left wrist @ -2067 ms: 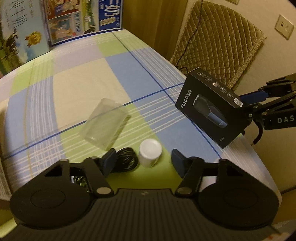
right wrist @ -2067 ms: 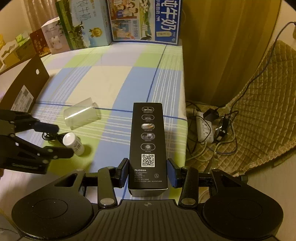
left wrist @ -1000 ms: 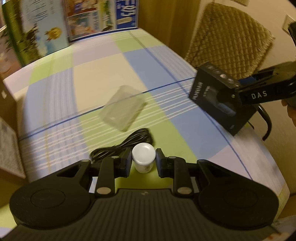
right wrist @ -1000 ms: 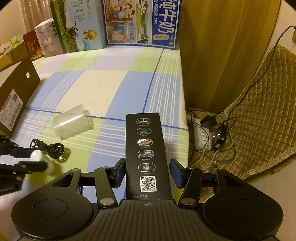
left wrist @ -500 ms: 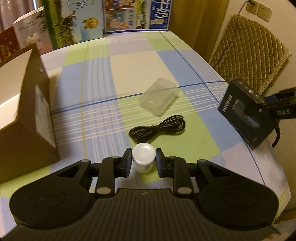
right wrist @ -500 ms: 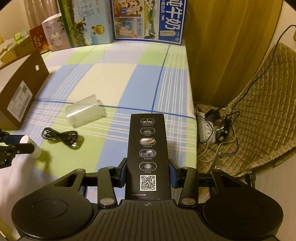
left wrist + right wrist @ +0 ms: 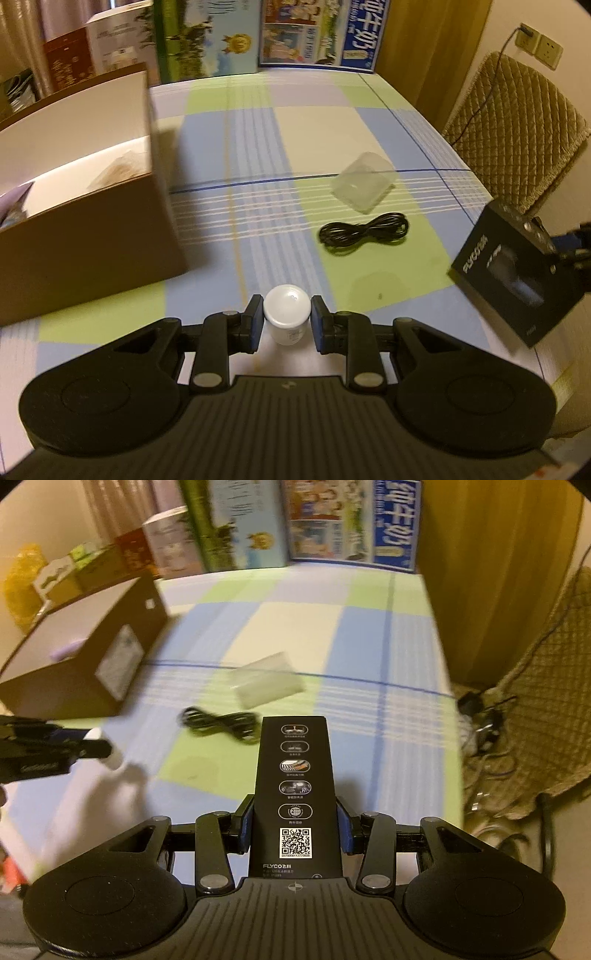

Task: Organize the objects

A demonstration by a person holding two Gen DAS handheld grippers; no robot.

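Note:
My left gripper [image 7: 287,317] is shut on a small white bottle [image 7: 286,308] and holds it upright above the checked tablecloth [image 7: 258,129]. In the right wrist view, the same bottle [image 7: 112,762] shows in that gripper [image 7: 92,749] at the left edge. My right gripper [image 7: 295,834] is shut on a long black FLYCO box [image 7: 295,775], both pads against its sides. That box [image 7: 513,273] hangs at the right edge of the left wrist view. An open cardboard box [image 7: 92,236] stands to the left, close to the bottle, with a few items inside.
A clear plastic cup [image 7: 364,186] lies on its side mid-table, with a coiled black cable [image 7: 364,232] just in front of it. Printed cartons [image 7: 317,33] line the far edge. A quilted chair [image 7: 517,129] and floor cables [image 7: 480,716] lie beyond the table's right edge.
My left gripper closed on the white bottle, lifted it and carried it left until the cardboard box came into view. My right gripper moved left too, still holding the black box.

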